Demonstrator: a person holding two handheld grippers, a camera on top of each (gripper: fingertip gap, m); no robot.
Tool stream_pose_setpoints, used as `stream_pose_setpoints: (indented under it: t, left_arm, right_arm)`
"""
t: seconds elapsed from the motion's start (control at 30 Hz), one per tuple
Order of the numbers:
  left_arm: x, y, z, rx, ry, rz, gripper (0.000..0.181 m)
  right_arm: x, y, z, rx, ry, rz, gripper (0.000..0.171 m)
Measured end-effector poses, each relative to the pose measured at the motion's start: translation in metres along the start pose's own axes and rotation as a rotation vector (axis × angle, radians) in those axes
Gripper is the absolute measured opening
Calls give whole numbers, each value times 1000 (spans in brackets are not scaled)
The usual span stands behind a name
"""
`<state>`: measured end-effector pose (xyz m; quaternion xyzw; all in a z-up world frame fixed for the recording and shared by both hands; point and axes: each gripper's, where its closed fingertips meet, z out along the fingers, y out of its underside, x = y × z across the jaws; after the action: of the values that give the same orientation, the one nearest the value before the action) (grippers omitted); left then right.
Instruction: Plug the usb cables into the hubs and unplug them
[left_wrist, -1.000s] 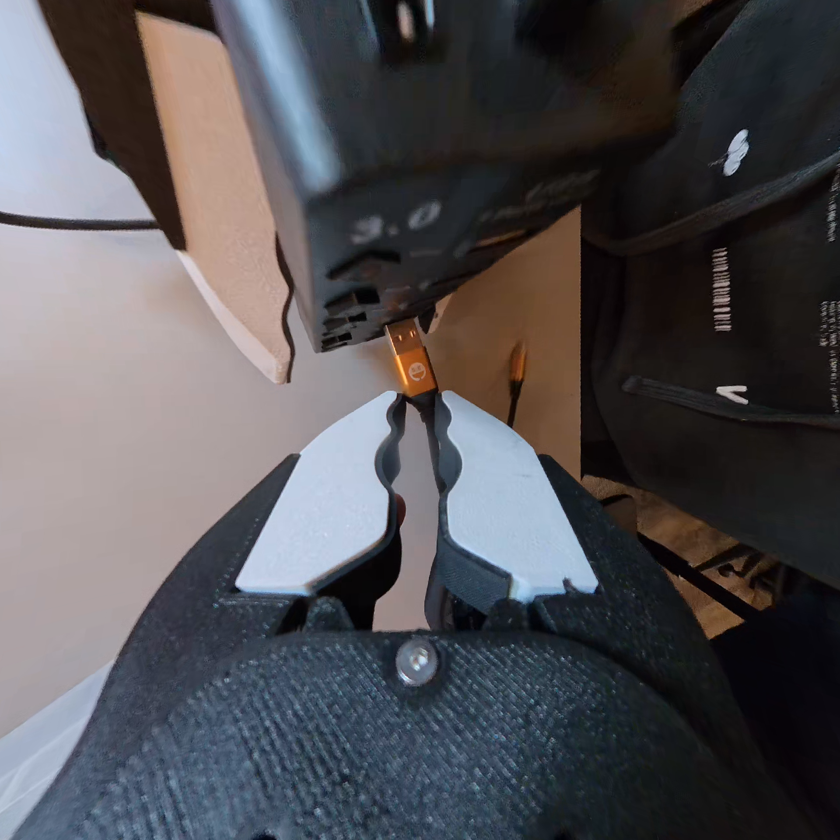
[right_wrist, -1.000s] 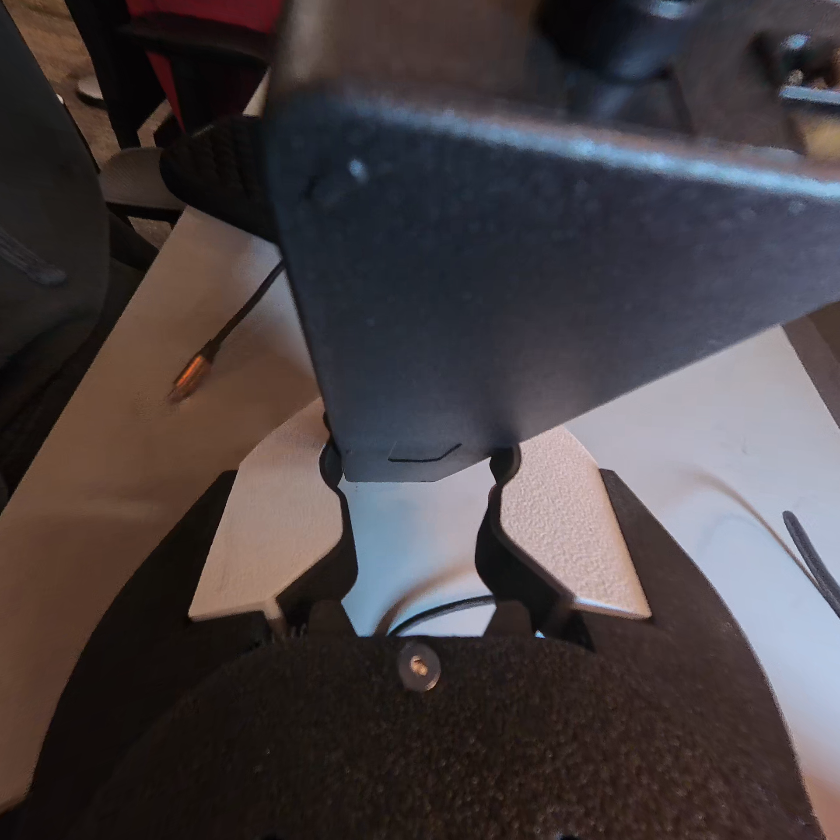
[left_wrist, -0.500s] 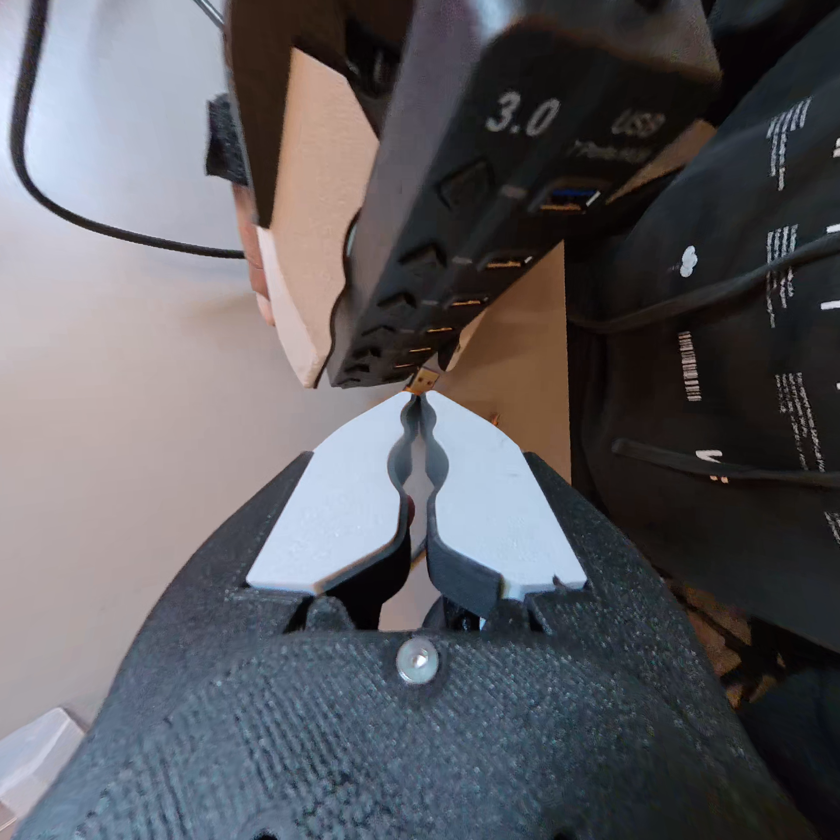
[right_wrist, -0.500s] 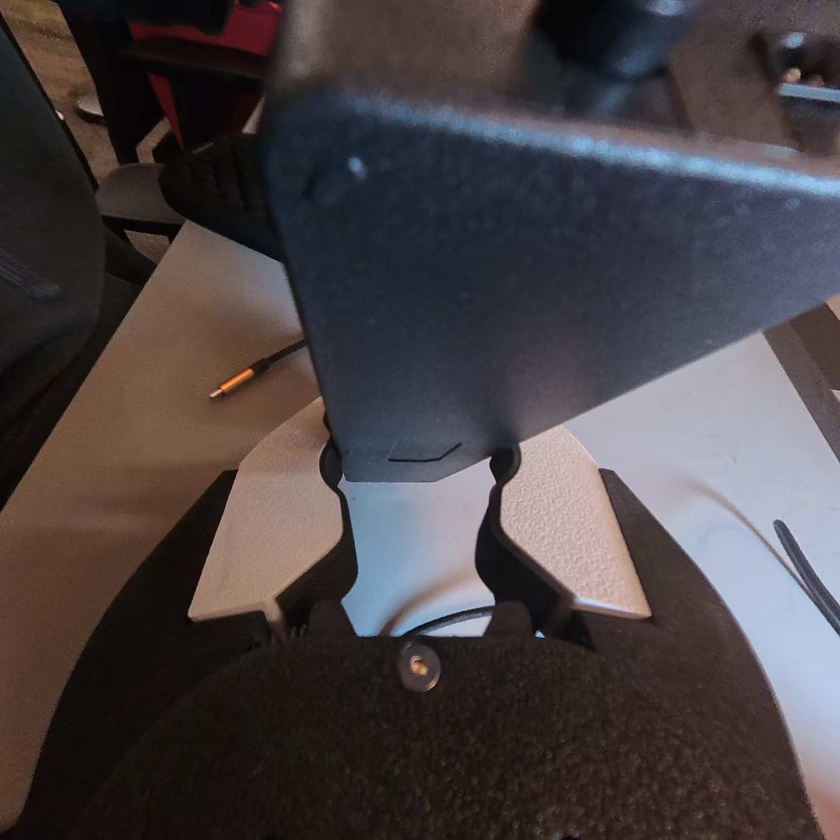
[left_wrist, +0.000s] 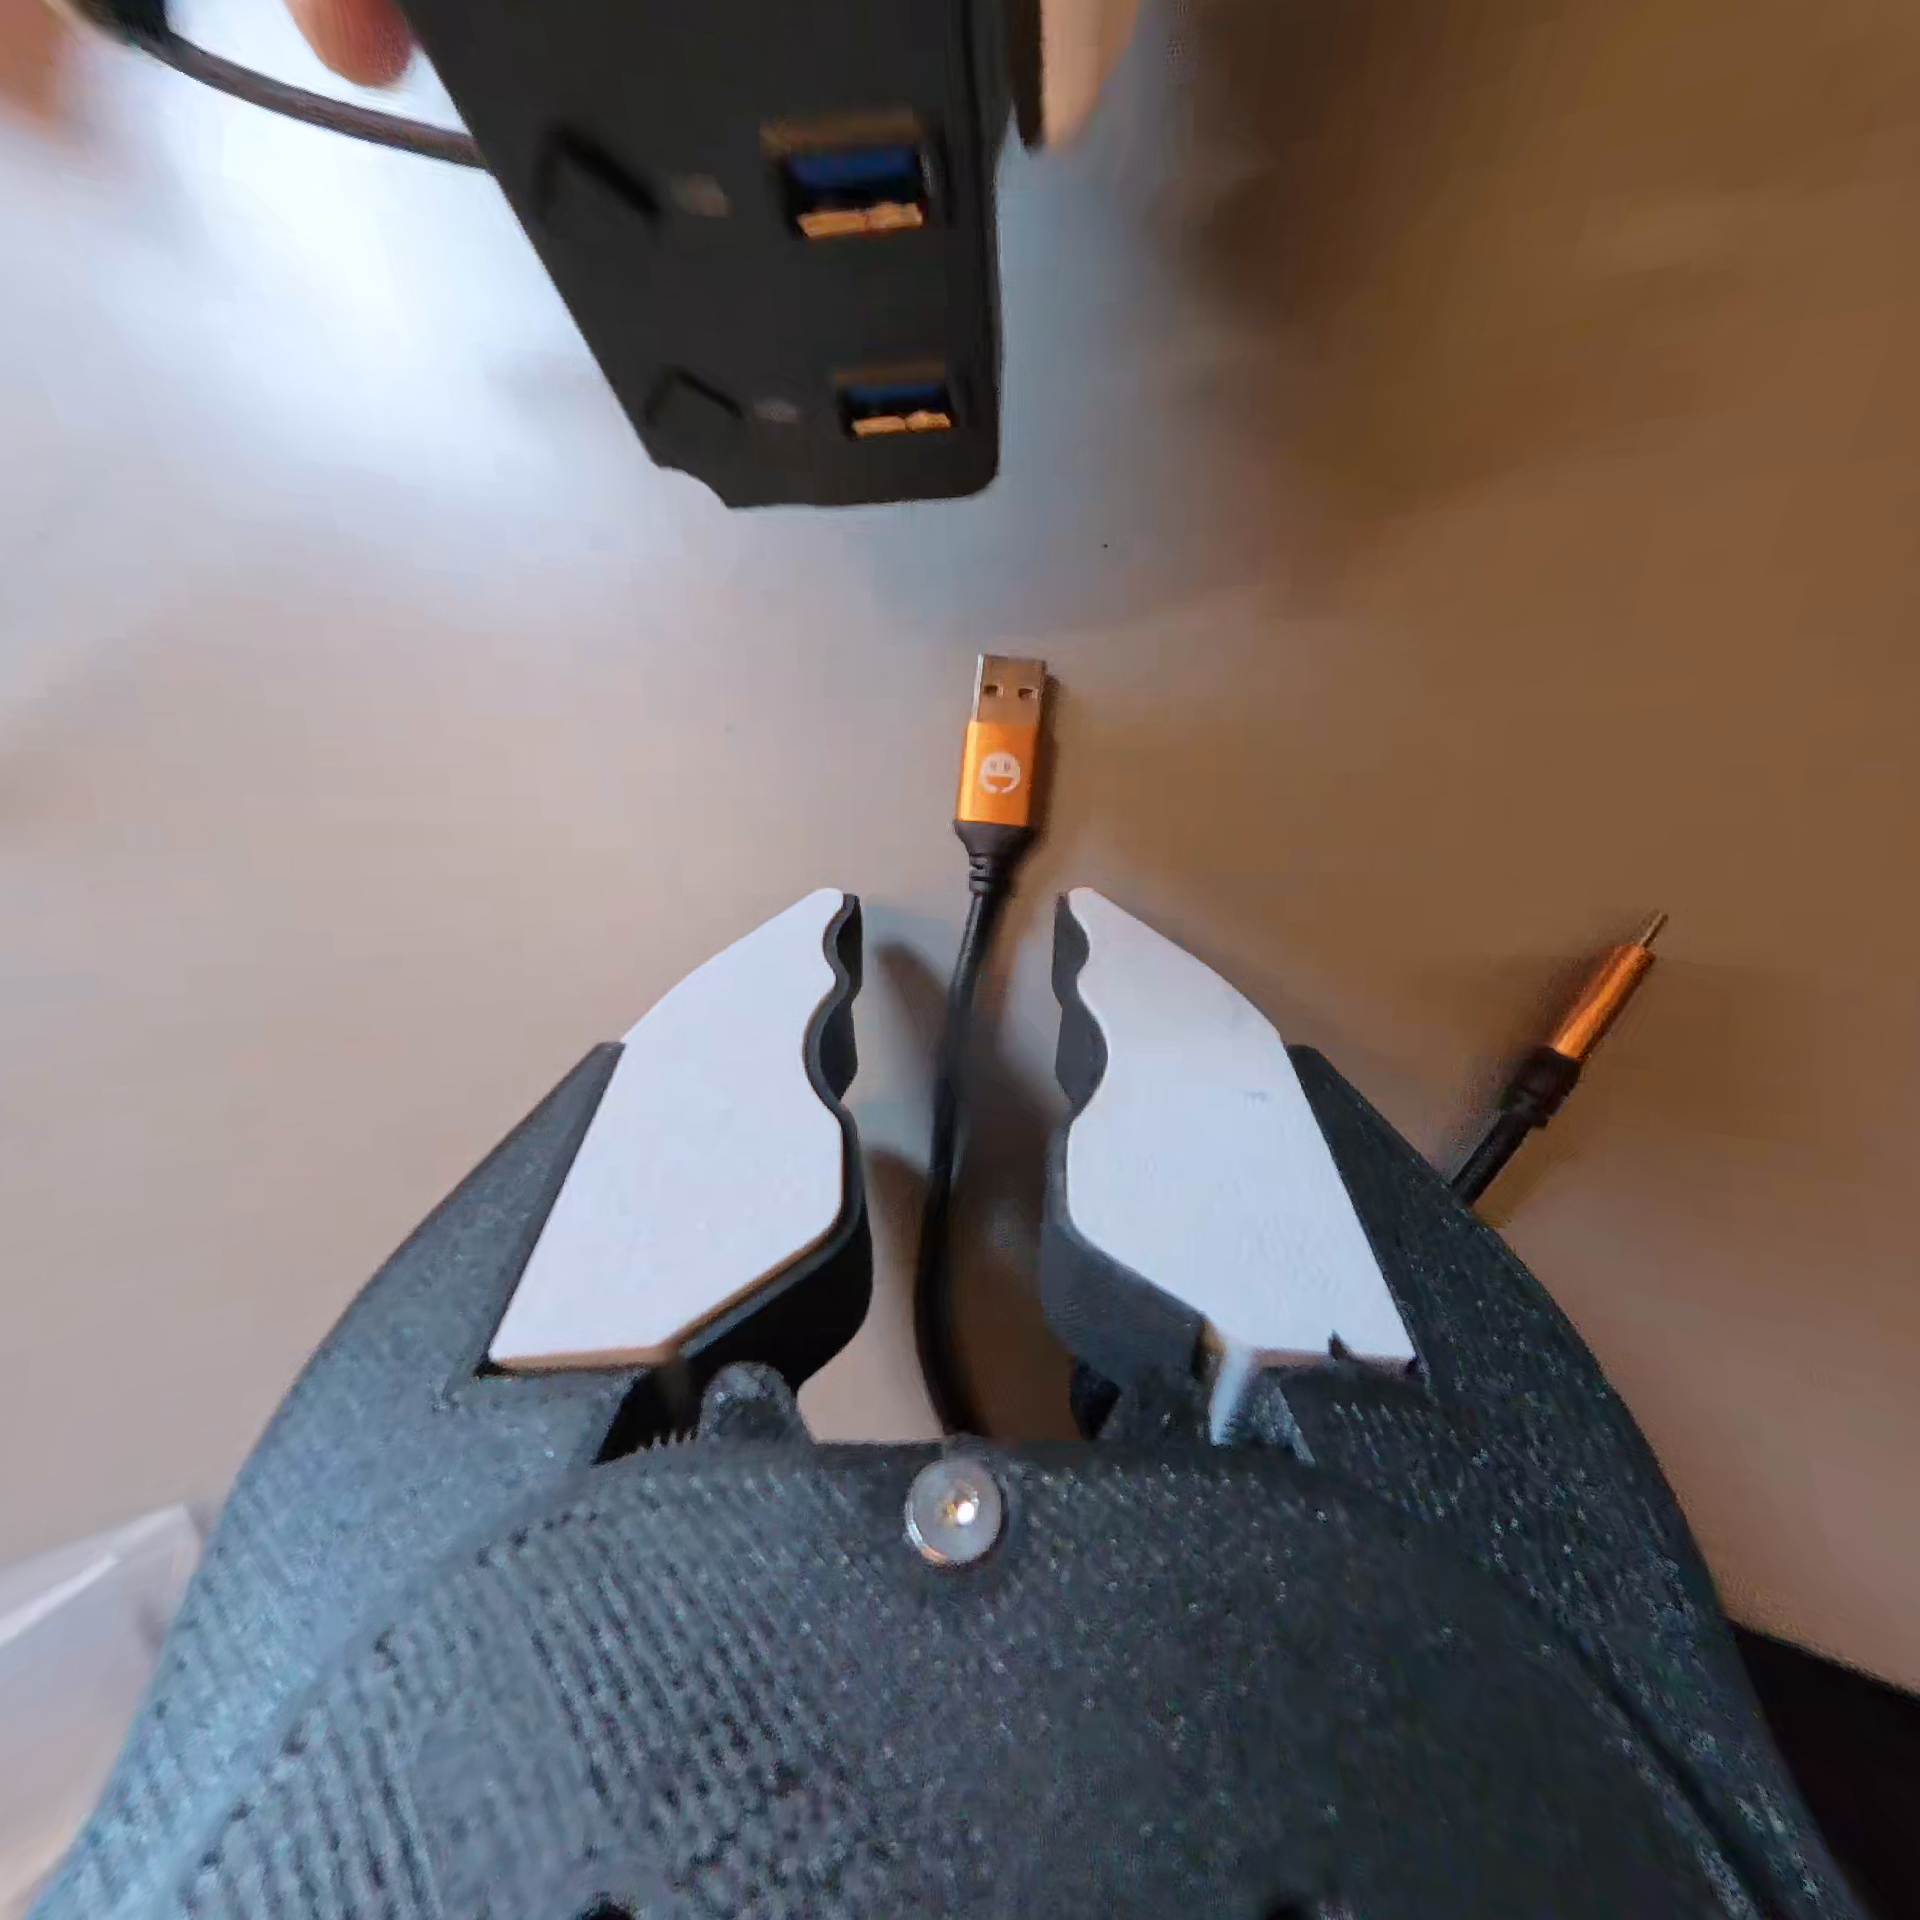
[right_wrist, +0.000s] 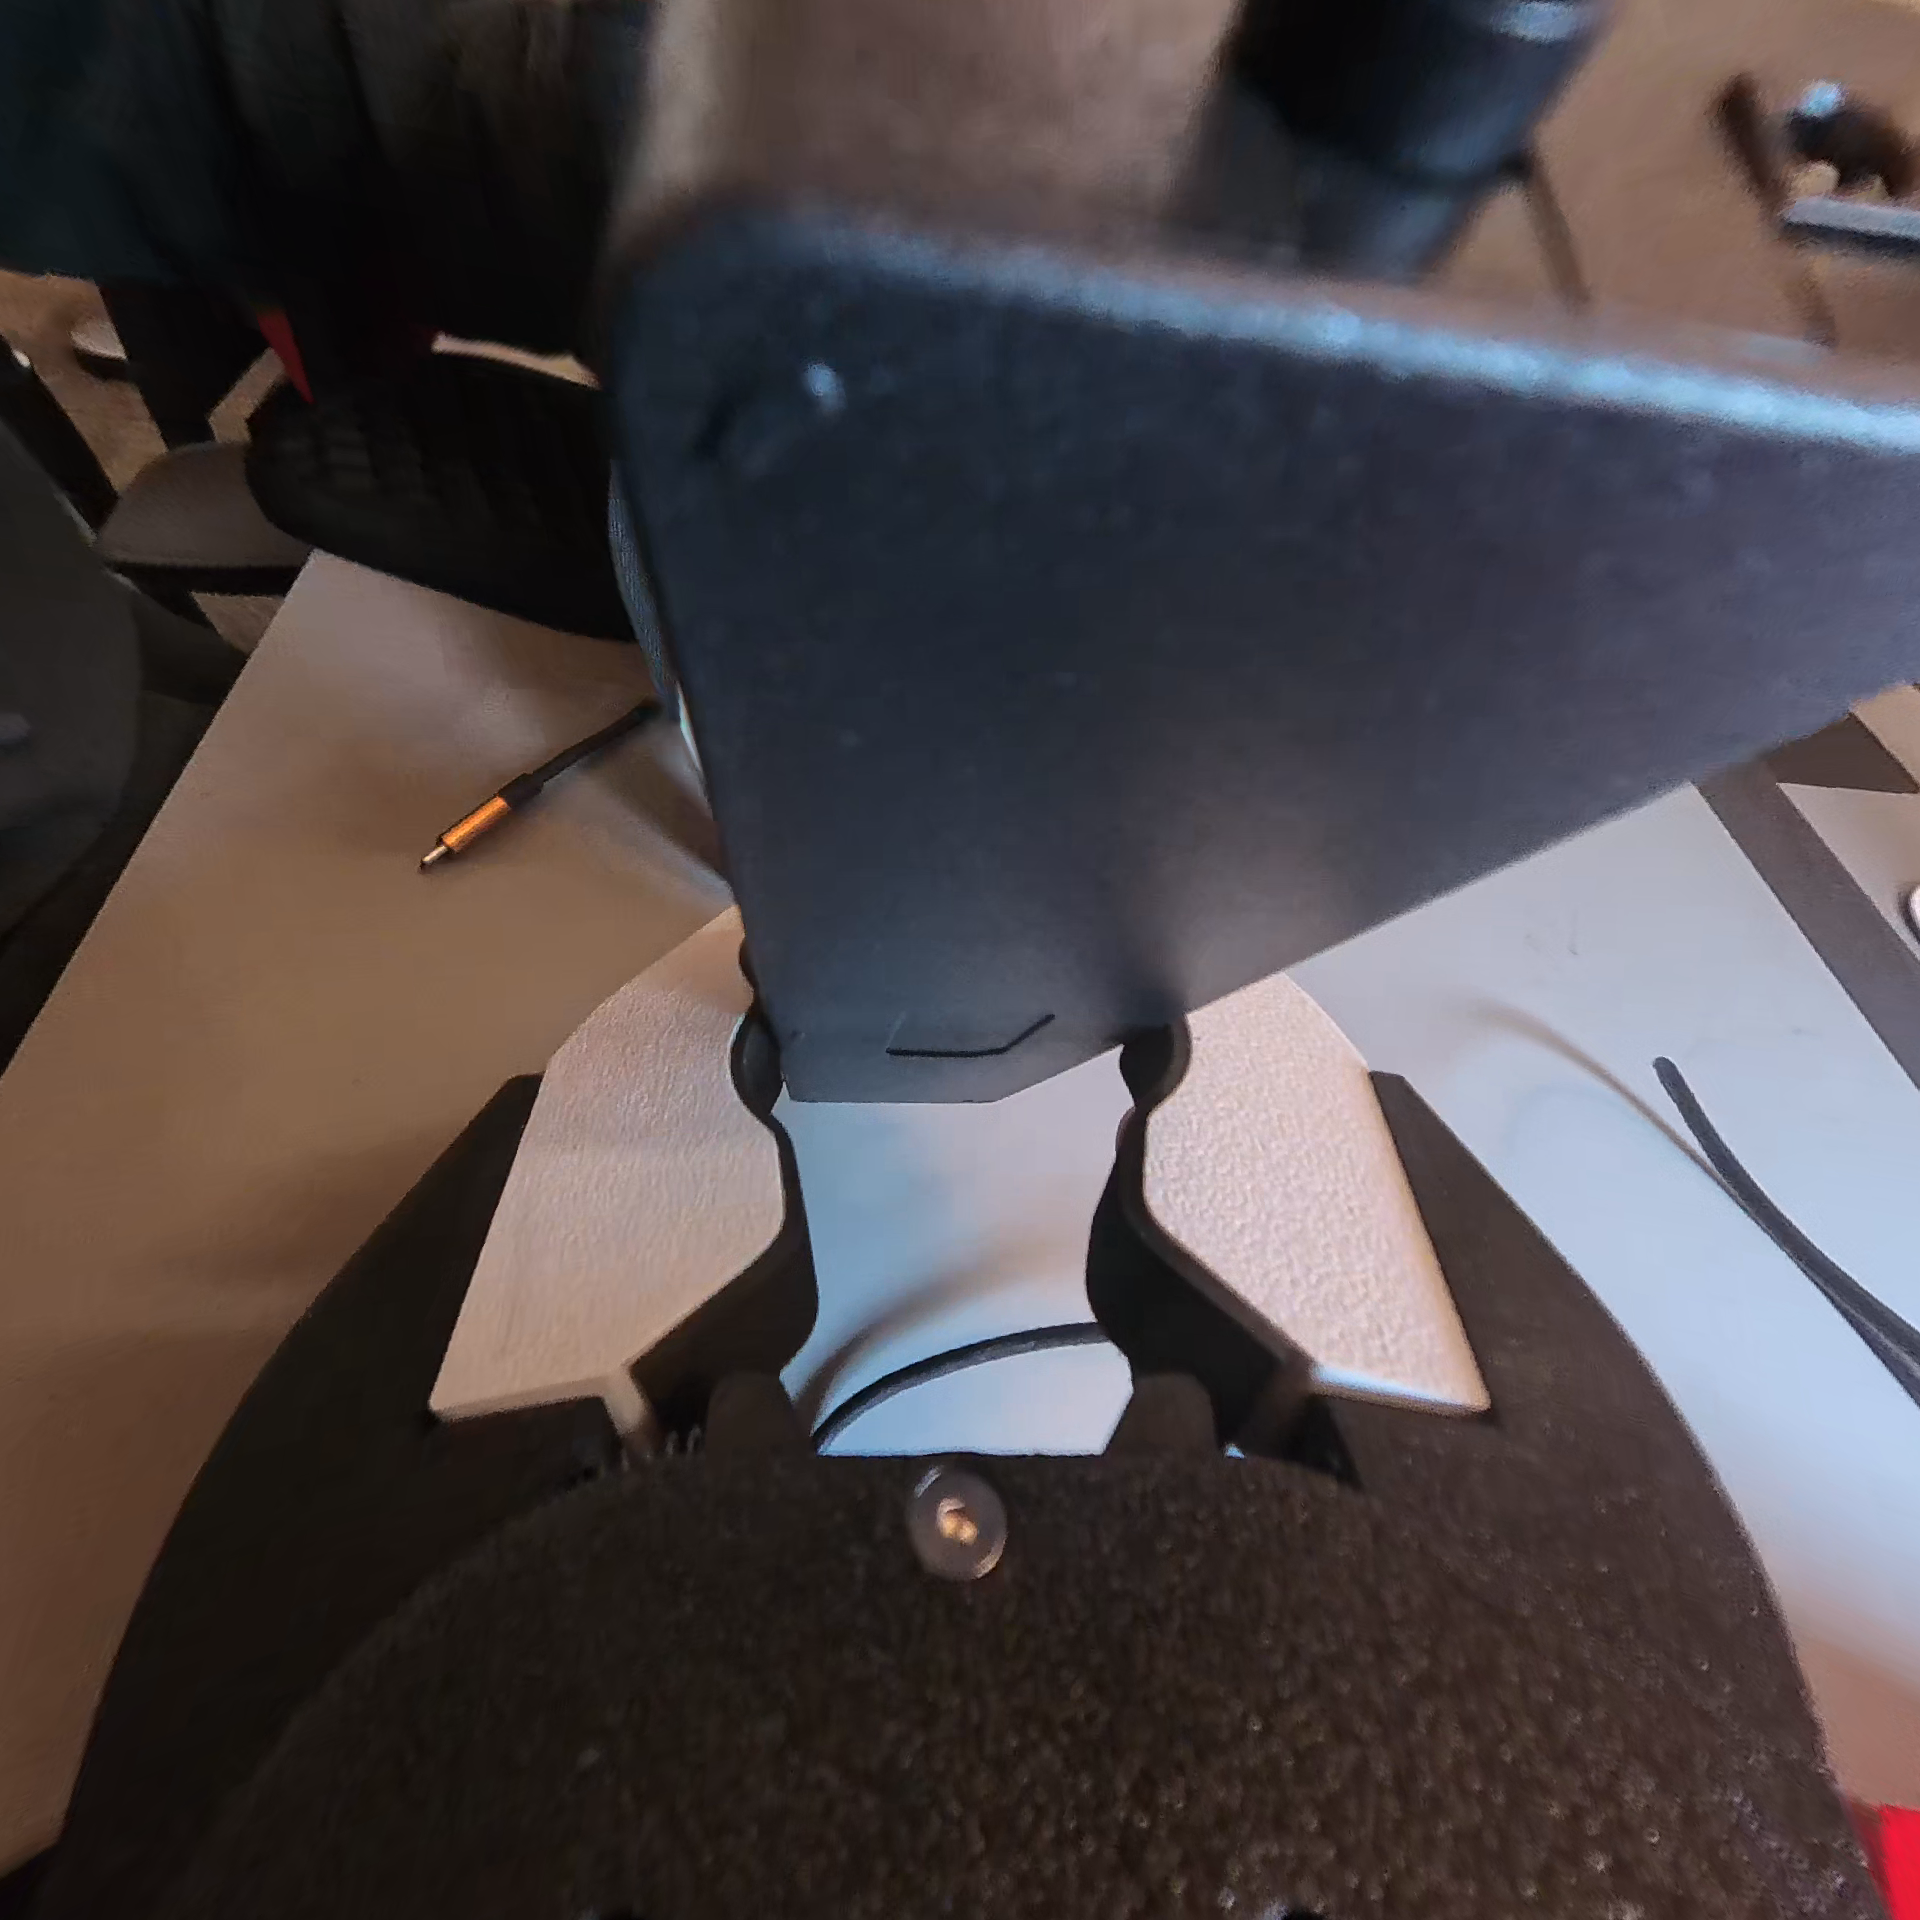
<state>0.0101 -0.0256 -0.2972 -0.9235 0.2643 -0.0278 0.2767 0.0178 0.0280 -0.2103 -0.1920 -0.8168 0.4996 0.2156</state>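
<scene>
Pale table (left_wrist: 312, 727) carries everything, largest item on show. Next down, the black hub (right_wrist: 1195, 644), held up off the table by the right tongs (right_wrist: 961, 1049), which are clamped on its narrow near end; in the left wrist view the hub (left_wrist: 790, 260) hangs at the top of frame, two blue-lined ports facing the camera, its own dark lead running off top left. Left tongs (left_wrist: 956, 914) are spread apart, gripping nothing, hanging low over the table. The USB cable (left_wrist: 951, 1091) lies flat between their two white fingers (left_wrist: 717, 1122), touching neither as far as I can see. Its orange plug (left_wrist: 1003, 774) sits just ahead of the fingertips, long axis running straight away from the tongs, bare metal end pointing toward the hub, well short of the ports. So: plug out, lying loose, left tongs nearest it and already lined up along its length; likely next is closing on the sleeve and pushing forward and up toward a port. The nearer port sits a little left of the plug's line, so some sideways correction looks needed. Smallest: the slim orange connector (left_wrist: 1595, 997) lies off to the right near the table edge, probably the same cable's other end, hard to confirm.
</scene>
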Motion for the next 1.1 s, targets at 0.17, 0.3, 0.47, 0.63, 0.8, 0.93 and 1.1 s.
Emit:
stream_pose_setpoints:
  t: [0.17,0.3,0.47,0.63,0.8,0.93,1.1]
  left_arm:
    - [2,-5,4,44,32,-27,25]
    - [2,-4,4,-20,87,-67,24]
    - [5,-9,7,-34,98,-58,13]
    - [-3,-14,9,-62,-7,-42,8]
    - [-5,-42,-34,85,118,-198,8]
    - [0,-69,-59,102,187,-206,8]
    - [5,-70,-55,-16,244,-171,8]
  right_arm:
    - [3,1,-1,13,-4,31,65]
    - [4,5,-2,9,-7,39,65]
    - [2,2,-4,22,-17,39,65]
    - [1,4,-5,17,-21,26,65]
    - [-5,4,-7,8,-59,16,65]
    - [-13,3,2,-4,-80,-5,65]
    - [-14,0,5,-4,-64,-20,64]
